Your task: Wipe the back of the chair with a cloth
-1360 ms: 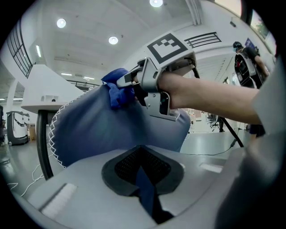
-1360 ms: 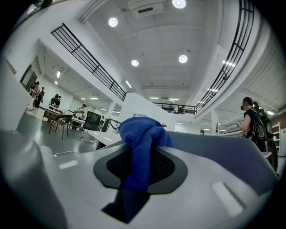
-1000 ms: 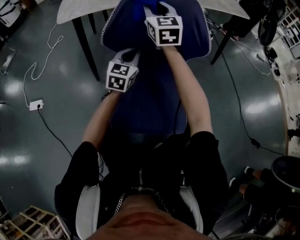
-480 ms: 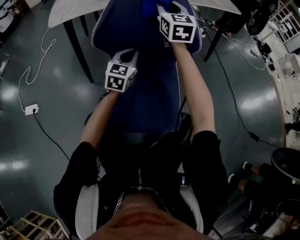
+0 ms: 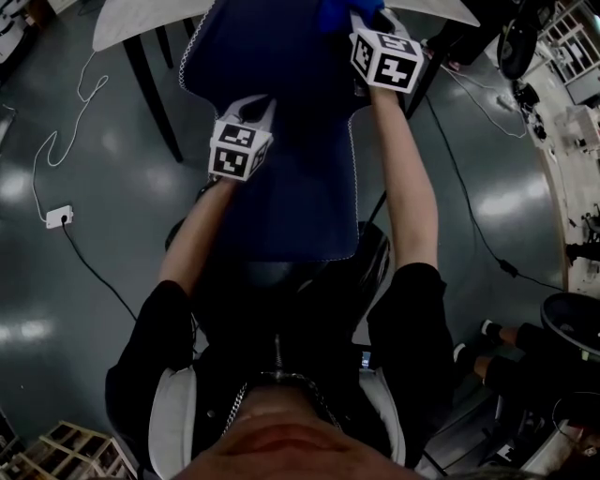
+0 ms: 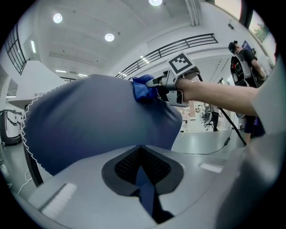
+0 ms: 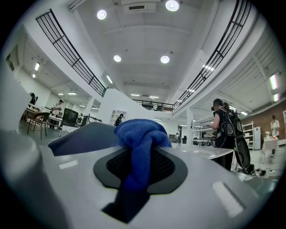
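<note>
Around the blue-covered chair back, a white table is seen just beyond its top edge and a black cable and white socket block on the grey floor; in the head view its right edge is partly hidden by the person's forearm. Since a second ago the right gripper, clamped on a bunched blue cloth, has been carried rightward along the top edge to its right corner, while the left gripper, closed on a fold of the chair back's fabric, has been kept at the left side. The chair back's long axis is seen running from the person away toward the table, top edge farthest.
</note>
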Tool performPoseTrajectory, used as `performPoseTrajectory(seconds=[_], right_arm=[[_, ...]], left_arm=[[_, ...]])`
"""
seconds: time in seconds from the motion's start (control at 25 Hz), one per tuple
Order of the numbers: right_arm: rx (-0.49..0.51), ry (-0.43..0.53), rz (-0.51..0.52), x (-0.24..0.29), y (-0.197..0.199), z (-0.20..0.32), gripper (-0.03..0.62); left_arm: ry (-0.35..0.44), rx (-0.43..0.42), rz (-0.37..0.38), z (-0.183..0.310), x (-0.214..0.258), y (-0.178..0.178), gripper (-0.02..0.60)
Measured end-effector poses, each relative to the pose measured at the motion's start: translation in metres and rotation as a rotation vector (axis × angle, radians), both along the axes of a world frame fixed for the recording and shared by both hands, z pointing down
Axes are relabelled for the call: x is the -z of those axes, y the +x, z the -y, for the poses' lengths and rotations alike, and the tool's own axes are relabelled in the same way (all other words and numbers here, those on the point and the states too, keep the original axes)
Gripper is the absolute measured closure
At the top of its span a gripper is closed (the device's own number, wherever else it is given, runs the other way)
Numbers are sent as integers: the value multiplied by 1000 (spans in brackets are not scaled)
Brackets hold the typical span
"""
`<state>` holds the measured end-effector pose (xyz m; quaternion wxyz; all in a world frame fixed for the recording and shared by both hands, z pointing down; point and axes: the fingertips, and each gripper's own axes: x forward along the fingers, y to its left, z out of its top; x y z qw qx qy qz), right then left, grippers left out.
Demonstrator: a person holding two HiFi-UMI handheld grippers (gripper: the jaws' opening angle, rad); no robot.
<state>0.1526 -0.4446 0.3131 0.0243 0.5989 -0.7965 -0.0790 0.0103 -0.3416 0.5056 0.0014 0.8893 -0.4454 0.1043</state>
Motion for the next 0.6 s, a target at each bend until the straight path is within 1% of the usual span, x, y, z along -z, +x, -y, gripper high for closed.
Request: performPoseTrajectory(seconds=[0.12, 0.2, 0.32, 0.4, 0.52, 0.6], right_arm=[[-12, 9, 33, 2, 5, -6, 497], [23, 39, 57, 9, -4, -15, 497], [103, 85, 58, 23, -31, -29, 499], [189, 85, 57, 28, -57, -38, 497], [365, 51, 65, 28, -109, -53, 497], [461, 38, 58, 27, -143, -61, 497]], left_arm=[[-3, -1, -6, 0, -2, 0, 571], [-9, -2, 0, -1, -5, -3, 571], [-14, 4, 8, -1, -7, -7, 571], [-14, 8, 9, -2, -9, -9, 571], [-17, 21, 7, -2, -10, -16, 571], [-19, 30, 6, -4, -10, -21, 571]])
